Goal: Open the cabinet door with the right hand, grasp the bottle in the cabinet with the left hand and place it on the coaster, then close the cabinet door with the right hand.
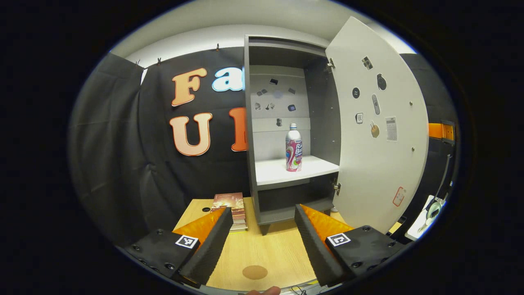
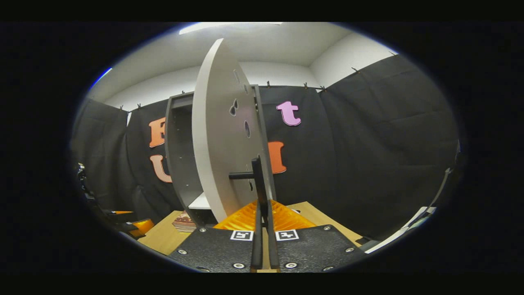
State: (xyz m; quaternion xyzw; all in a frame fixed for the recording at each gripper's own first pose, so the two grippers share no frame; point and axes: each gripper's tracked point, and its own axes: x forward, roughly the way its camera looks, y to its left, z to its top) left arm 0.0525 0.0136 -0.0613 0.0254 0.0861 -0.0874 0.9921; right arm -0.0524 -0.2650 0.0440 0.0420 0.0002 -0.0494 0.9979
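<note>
The grey cabinet (image 1: 286, 53) stands on the wooden table with its white door (image 1: 376, 135) swung wide to the right. A white bottle (image 1: 293, 148) with a pink label stands upright on the white shelf (image 1: 278, 172) inside. My left gripper (image 1: 264, 229) is open, low over the table and well short of the bottle. A round brown coaster (image 1: 254, 272) lies on the table between its fingers, close to the camera. In the right gripper view the door (image 2: 221, 135) shows edge-on, and my right gripper (image 2: 264, 207) is shut on its black handle (image 2: 258, 176).
A stack of books (image 1: 231, 207) lies on the table (image 1: 262, 250) just left of the cabinet's foot. Black cloth walls close the booth behind and to both sides. White gear sits off the table's right edge (image 1: 430, 213). A fingertip (image 1: 266, 291) shows at the bottom.
</note>
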